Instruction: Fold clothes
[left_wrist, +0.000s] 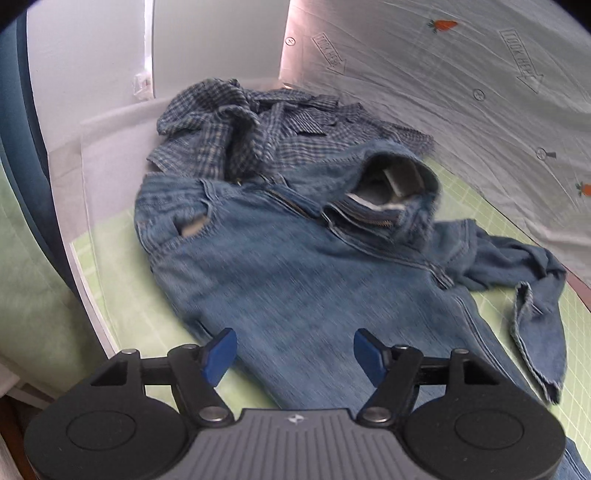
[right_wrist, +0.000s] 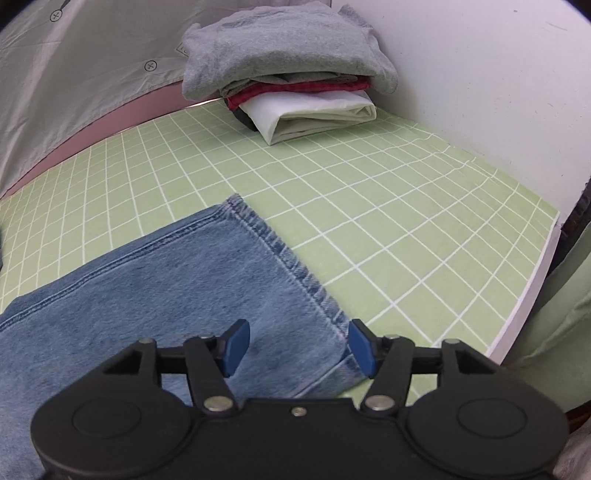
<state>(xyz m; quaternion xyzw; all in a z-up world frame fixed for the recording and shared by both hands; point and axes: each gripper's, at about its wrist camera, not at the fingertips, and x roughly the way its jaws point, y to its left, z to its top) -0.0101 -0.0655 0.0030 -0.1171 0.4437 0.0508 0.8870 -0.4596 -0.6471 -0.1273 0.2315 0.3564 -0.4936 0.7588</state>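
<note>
green grid-printed mat (right_wrist: 369, 206) covers the table, with a white wall behind and a pale printed sheet (left_wrist: 461, 92) hanging at 1 o'clock in the left wrist view. a crumpled checked shirt (left_wrist: 236, 125) lies at 11 o'clock, touching the waistband of the jeans (left_wrist: 295, 266). in the right wrist view a stack of folded clothes (right_wrist: 295, 74), grey over red over white, sits at 12 o'clock, well apart from the denim. the jeans are faded blue denim with thick stitched seams, the fly open and a pale pocket lining showing. one leg lies flat and long, running from the waist at 12 o'clock in the left view down toward 6 o'clock; the other leg is bunched and twisted at 3 o'clock. its hem (right_wrist: 288, 258) crosses the right view on a slant. the left gripper (left_wrist: 294, 356) stands wide above the leg, nothing pinched; the right gripper (right_wrist: 297, 345) is also parted over the hem corner, gripping nothing.
</note>
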